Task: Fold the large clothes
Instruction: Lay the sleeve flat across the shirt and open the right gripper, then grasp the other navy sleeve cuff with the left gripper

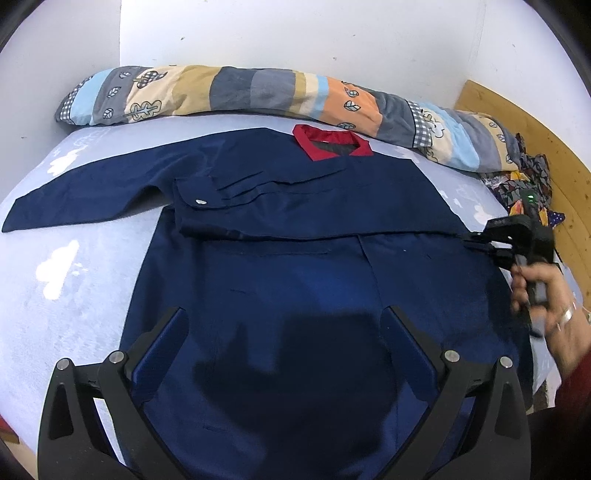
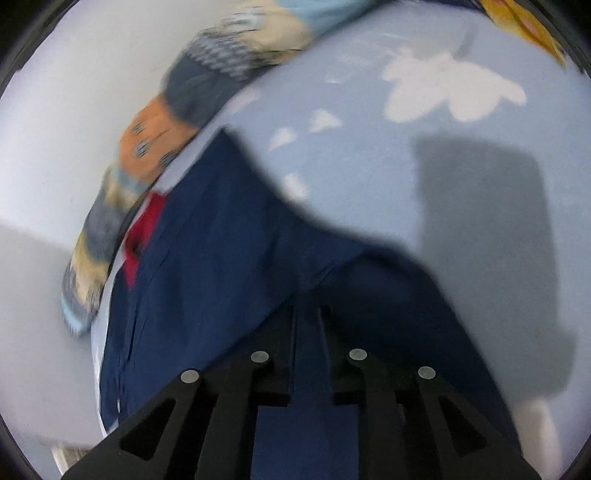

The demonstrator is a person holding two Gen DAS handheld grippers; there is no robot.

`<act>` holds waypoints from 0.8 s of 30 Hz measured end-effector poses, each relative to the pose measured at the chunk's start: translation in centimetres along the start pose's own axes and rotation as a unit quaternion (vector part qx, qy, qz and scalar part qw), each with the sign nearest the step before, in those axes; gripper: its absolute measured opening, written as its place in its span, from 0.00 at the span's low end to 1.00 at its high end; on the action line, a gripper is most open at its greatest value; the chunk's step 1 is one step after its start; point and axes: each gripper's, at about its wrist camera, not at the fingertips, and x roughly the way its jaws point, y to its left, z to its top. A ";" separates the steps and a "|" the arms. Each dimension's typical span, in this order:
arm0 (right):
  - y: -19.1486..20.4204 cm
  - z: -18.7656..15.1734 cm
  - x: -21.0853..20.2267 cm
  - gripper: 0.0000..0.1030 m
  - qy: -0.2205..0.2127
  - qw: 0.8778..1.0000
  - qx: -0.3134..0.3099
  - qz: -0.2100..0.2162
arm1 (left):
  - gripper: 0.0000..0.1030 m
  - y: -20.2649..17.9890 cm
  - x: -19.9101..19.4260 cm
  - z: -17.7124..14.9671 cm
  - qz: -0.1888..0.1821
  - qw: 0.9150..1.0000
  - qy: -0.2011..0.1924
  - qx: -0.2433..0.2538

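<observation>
A large navy shirt [image 1: 280,266] with a red collar [image 1: 332,142] lies flat on the bed. Its right sleeve is folded across the chest, with a cuff button [image 1: 201,201]. Its left sleeve [image 1: 85,195] is stretched out to the left. My left gripper [image 1: 284,325] is open and empty above the lower body of the shirt. My right gripper [image 1: 476,242] is at the shirt's right edge at the fold. In the blurred right wrist view it [image 2: 307,310] is nearly closed, with navy shirt cloth [image 2: 221,236] between its fingers.
A rolled patchwork quilt [image 1: 258,96] lies along the far side against the white wall [image 1: 295,33]. The bed has a light blue sheet [image 1: 55,266] with white clouds. Patterned clothes [image 1: 524,181] are piled at the right by a wooden headboard [image 1: 535,133].
</observation>
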 end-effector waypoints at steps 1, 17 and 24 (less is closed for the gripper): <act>0.7 -0.9 -0.6 0.22 0.000 1.000 -0.021 0.007 | 1.00 -0.1 0.0 0.0 0.001 1.000 0.000 0.002; 12.1 -15.6 -3.7 0.45 0.044 0.955 -0.293 -0.016 | 1.00 0.0 1.7 -2.3 0.030 0.999 0.018 0.011; 13.5 -16.8 -2.1 0.45 0.080 0.945 -0.315 -0.010 | 1.00 7.5 3.4 -6.6 0.114 0.984 0.092 -0.105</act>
